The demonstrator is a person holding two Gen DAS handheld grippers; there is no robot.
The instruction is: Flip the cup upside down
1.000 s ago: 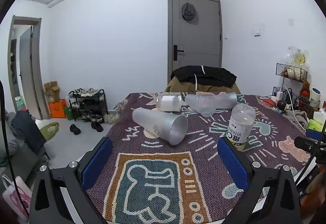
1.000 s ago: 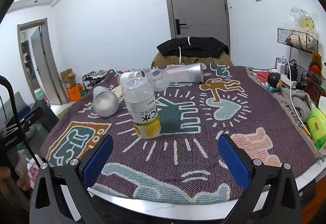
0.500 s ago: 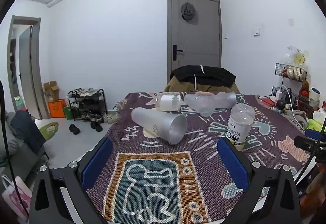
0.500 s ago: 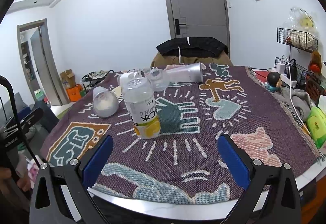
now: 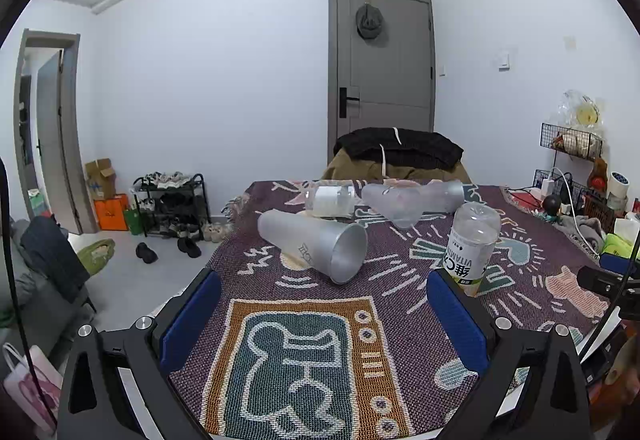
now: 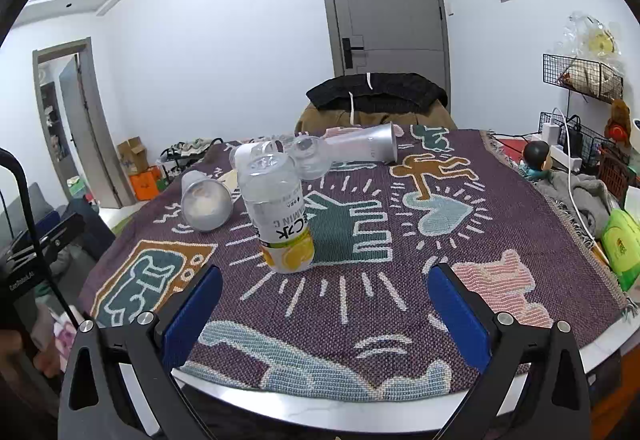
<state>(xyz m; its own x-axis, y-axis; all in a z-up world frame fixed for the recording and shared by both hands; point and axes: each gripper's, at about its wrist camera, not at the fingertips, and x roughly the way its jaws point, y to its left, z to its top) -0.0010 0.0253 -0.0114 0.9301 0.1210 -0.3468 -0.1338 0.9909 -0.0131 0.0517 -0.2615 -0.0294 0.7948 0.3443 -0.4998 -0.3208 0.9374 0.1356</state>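
A frosted grey cup [image 5: 312, 244] lies on its side on the patterned cloth, mouth toward me; it also shows in the right wrist view [image 6: 206, 204]. A second frosted cup [image 5: 424, 195] lies on its side farther back, also in the right wrist view [image 6: 362, 148]. A clear vitamin C bottle [image 5: 472, 244] stands upside down; it shows in the right wrist view [image 6: 280, 211] too. My left gripper [image 5: 320, 314] is open and empty, short of the near cup. My right gripper [image 6: 324, 314] is open and empty, short of the bottle.
A clear bottle with a white label [image 5: 330, 196] lies at the back. The round table's edge [image 6: 320, 406] runs close below my right gripper. Green packet [image 6: 622, 244], cables and wire baskets [image 6: 580, 73] crowd the right side. A chair with dark clothes [image 5: 396, 151] stands behind the table.
Both grippers have stayed almost still; the left wrist view has shifted very slightly. Nothing on the table has moved.
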